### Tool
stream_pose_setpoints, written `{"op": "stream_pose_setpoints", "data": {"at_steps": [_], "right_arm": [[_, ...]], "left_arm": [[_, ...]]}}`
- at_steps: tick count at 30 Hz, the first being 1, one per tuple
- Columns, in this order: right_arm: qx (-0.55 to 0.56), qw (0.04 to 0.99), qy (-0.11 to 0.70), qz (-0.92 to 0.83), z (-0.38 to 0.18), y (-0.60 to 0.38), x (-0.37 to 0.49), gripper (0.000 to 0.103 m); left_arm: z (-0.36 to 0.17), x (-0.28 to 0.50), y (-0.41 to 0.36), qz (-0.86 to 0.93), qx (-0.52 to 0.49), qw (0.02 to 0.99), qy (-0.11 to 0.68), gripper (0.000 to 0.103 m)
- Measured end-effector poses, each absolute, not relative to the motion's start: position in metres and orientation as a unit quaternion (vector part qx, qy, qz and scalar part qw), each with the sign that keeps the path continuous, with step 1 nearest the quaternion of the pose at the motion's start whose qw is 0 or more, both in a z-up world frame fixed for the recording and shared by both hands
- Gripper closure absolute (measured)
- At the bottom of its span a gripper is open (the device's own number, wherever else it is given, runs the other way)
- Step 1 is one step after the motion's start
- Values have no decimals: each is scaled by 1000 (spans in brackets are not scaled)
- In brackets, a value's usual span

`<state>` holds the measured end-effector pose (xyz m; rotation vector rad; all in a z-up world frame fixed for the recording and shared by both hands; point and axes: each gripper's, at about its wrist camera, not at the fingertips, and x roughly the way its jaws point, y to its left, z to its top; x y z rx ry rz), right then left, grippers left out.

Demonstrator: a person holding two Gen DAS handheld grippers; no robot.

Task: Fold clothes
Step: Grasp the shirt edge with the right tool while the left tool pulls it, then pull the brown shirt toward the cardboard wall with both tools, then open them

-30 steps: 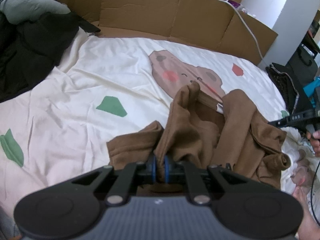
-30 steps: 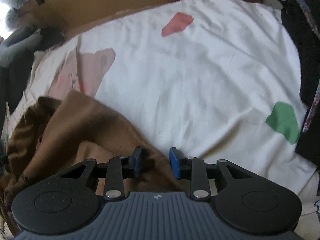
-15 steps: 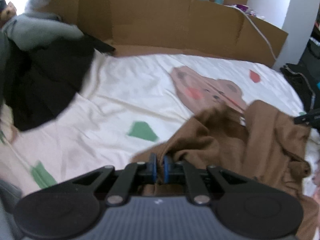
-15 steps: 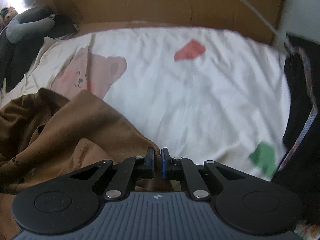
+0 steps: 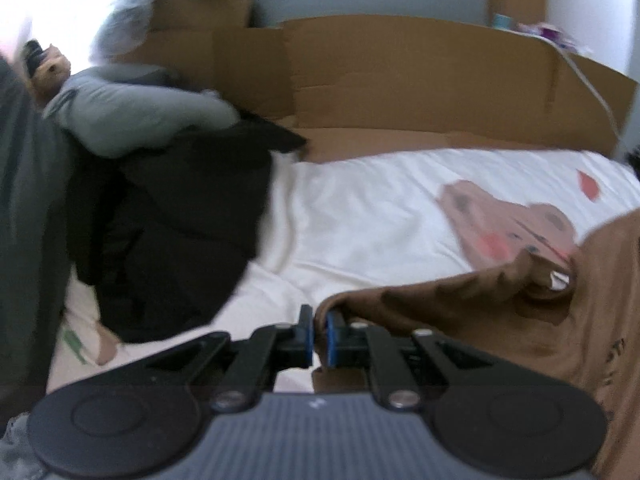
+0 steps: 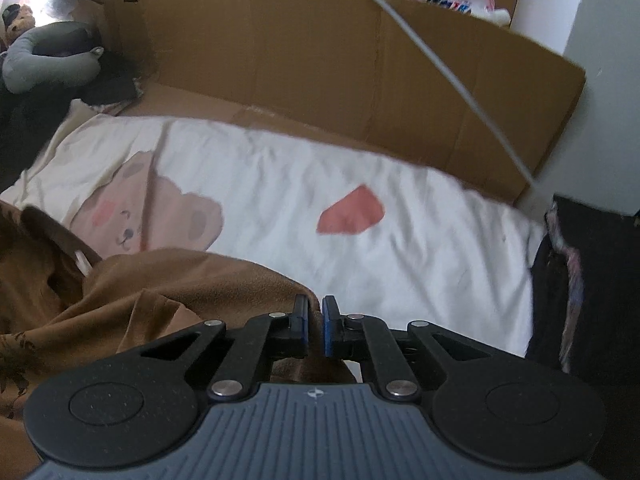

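A brown garment [image 5: 500,320] is lifted off a white bedsheet [image 5: 360,220] printed with a bear. My left gripper [image 5: 319,336] is shut on one edge of the garment, cloth pinched between its blue pads. The cloth stretches from there to the right. In the right wrist view the same brown garment [image 6: 160,292] hangs to the left, and my right gripper [image 6: 315,326] is shut on another edge of it. The neck opening with a white label [image 6: 82,262] shows at the left. The lower part of the garment is hidden under both grippers.
Cardboard panels [image 6: 340,60] line the far side of the bed. A pile of dark clothes [image 5: 168,220] with a grey cushion [image 5: 132,116] lies at the left. More dark clothing [image 6: 580,280] lies at the right edge. A white cable [image 6: 440,72] runs over the cardboard.
The right gripper closed on the brown garment's edge and rose. Both grippers lifted and tilted up, and the left one swung left, pulling the cloth taut between them.
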<state>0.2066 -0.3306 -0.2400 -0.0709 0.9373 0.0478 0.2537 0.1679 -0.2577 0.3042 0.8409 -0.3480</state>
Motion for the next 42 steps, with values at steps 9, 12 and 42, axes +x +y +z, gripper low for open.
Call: {"op": "stream_pose_setpoints", "data": {"at_steps": [9, 12, 42], "right_arm": [[-64, 881, 469, 16, -257, -341, 235, 98], [-79, 877, 473, 21, -261, -339, 250, 98], [-189, 847, 495, -32, -273, -301, 389, 103]], "left_arm": [[-275, 290, 187, -132, 145, 882, 429, 97], [-288, 299, 182, -126, 151, 878, 436, 96], [-293, 355, 188, -59, 136, 868, 474, 97]]}}
